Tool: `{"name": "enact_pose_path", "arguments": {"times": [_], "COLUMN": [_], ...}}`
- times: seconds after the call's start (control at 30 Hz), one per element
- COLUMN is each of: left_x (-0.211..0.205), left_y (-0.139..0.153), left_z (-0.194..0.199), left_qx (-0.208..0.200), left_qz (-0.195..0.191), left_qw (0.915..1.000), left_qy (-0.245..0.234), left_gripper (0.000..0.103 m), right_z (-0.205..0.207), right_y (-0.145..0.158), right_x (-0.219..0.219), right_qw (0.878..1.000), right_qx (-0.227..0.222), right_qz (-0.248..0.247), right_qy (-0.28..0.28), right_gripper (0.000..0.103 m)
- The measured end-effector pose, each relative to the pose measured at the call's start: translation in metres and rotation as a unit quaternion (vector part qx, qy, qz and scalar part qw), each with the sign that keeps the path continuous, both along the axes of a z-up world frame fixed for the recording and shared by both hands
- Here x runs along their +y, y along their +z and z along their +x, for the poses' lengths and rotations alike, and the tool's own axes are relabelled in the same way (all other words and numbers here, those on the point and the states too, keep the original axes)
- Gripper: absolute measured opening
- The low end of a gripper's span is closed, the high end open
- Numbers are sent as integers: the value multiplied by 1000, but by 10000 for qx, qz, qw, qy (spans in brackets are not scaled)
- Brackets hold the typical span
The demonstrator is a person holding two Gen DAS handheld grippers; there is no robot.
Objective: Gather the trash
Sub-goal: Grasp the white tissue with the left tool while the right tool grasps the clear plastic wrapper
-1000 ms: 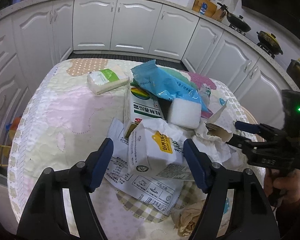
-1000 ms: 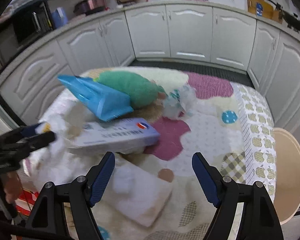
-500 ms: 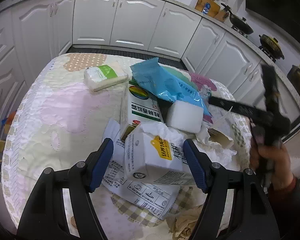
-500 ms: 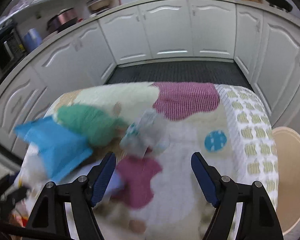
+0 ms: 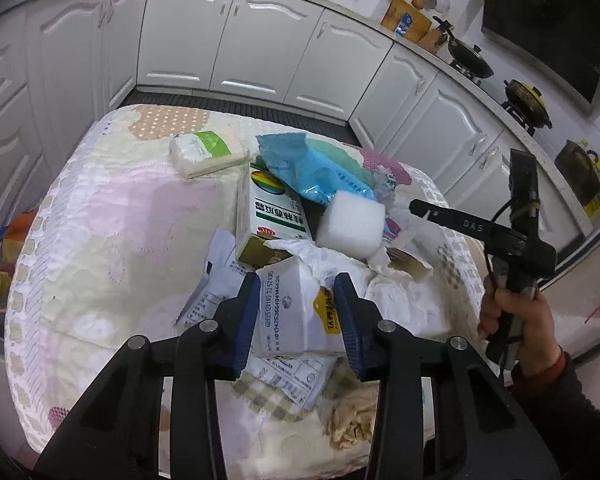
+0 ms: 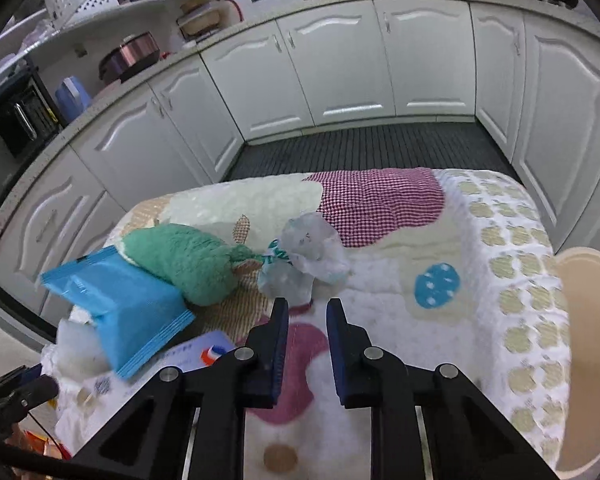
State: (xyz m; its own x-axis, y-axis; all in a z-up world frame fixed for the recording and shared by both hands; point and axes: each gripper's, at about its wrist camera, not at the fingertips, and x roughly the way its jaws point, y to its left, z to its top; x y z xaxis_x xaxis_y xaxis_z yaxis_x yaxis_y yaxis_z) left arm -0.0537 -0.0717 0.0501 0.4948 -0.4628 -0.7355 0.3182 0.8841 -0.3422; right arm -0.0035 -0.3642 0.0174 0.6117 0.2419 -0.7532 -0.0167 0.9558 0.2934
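Observation:
A heap of trash lies on the quilted table [image 5: 112, 220]. My left gripper [image 5: 296, 296] is closing, and its blue pads press both sides of a white paper package with a yellow label [image 5: 296, 316]. Behind the package are a green-and-white carton [image 5: 268, 216], a white foam block [image 5: 350, 226] and a blue packet [image 5: 312, 168]. My right gripper [image 6: 306, 312] is shut with nothing between its fingers. Its tips stop just short of a crumpled clear wrapper [image 6: 308, 256]. A hand [image 5: 516, 316] holds the right gripper [image 5: 460, 224] beside the heap.
A tissue pack [image 5: 204, 152] lies at the table's far side, a flat printed wrapper [image 5: 216, 304] under the package, brown crumpled paper [image 5: 352, 420] near the front edge. A green plush item [image 6: 184, 260] sits next to the blue packet [image 6: 120, 308]. A beige round seat [image 6: 588, 340] stands right of the table. White cabinets surround it.
The left jaws have closed in onto the white package. The right gripper has swung right, away from the heap toward the clear wrapper, and its jaws have shut.

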Motion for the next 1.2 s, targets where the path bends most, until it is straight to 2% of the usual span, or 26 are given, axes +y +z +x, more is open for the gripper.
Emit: {"name": "enact_pose_path", "arguments": {"times": [0.17, 0.23, 0.37, 0.43, 0.5, 0.53, 0.57, 0.63, 0.8, 0.93, 1.13, 1.2], "left_x": [-2, 2, 10, 10, 9, 9, 8, 3, -24, -54, -75, -76], "left_y": [6, 6, 8, 14, 20, 22, 25, 31, 29, 11, -13, -18], "left_z": [-17, -20, -25, -32, -37, -37, -39, -41, -47, -45, -30, -25], "left_qx": [-197, -134, -81, -230, -389, -443, -511, -647, -774, -595, -359, -234], "left_qz": [146, 182, 272, 422, 581, 606, 600, 570, 699, 977, 1242, 1172], "left_qw": [9997, 9997, 9996, 9988, 9974, 9971, 9968, 9963, 9938, 9906, 9884, 9895], "left_qy": [-6, -9, 63, 91, 148, 145, 132, 55, -378, -749, -795, -812], "left_gripper": [35, 35, 35, 35, 49, 63, 68, 68, 69, 69, 68, 57], "right_z": [-23, -29, -31, -33, -32, -31, -31, -32, -24, -15, 2, 11], "right_y": [9, 11, 8, 6, 4, 2, 1, 1, -1, -5, -7, -8], "right_x": [0, 1, -1, -2, -4, -5, -6, -8, -10, -12, -3, 1], "right_qw": [9998, 9998, 9998, 9998, 9997, 9996, 9997, 9998, 9998, 9995, 9995, 9995], "right_qx": [-132, -140, -61, 27, 127, 169, 179, 109, 151, 221, 248, 239], "right_qz": [5, -21, 2, 15, 93, 102, 87, 75, 111, 202, 112, 57], "right_qy": [126, 166, 179, 199, 208, 197, 171, 145, 75, 28, 130, 180], "right_gripper": [17, 17, 17, 17, 19, 30, 49, 57, 57, 71, 72, 72]}}
